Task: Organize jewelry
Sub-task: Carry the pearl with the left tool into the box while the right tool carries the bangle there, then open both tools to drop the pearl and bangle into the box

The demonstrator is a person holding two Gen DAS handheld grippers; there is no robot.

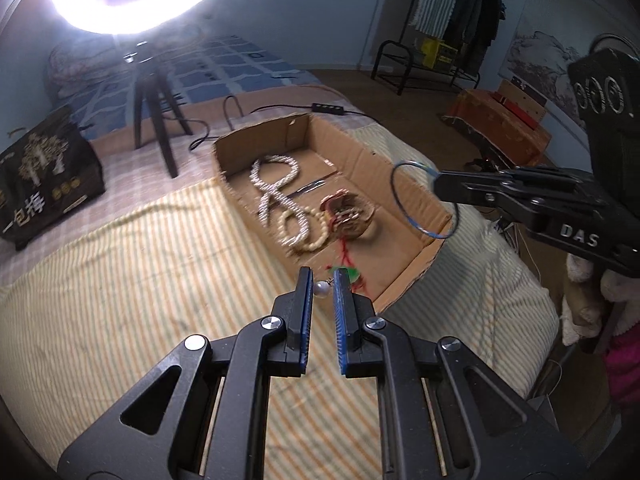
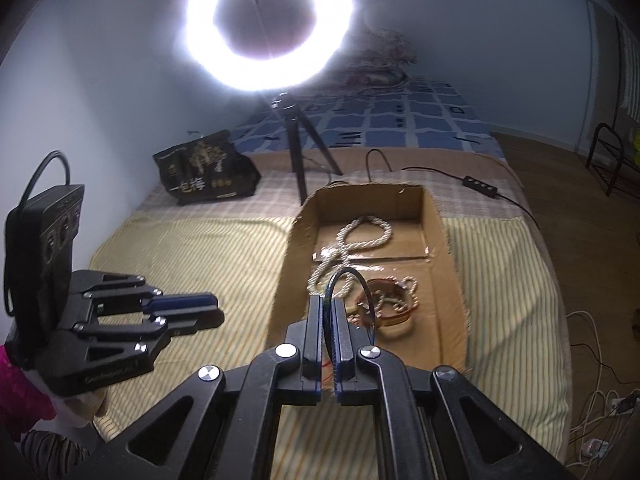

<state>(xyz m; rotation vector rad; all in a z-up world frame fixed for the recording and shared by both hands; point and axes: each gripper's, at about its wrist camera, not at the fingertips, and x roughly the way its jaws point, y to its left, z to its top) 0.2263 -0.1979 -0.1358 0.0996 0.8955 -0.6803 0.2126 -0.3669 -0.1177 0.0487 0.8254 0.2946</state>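
Note:
A shallow cardboard box lies on the striped bed cover. Inside it are a pale twisted bead necklace, a coil of brown bead bracelets and a red-and-green tasselled piece. My left gripper hovers at the box's near corner with a small white pearl between its slightly parted fingers. My right gripper is shut on a thin blue bangle and holds it above the box; the bangle also shows in the left wrist view.
A ring light on a black tripod stands behind the box. A black printed bag sits at the back left. A cable with an inline switch runs along the bed. A clothes rack stands across the room.

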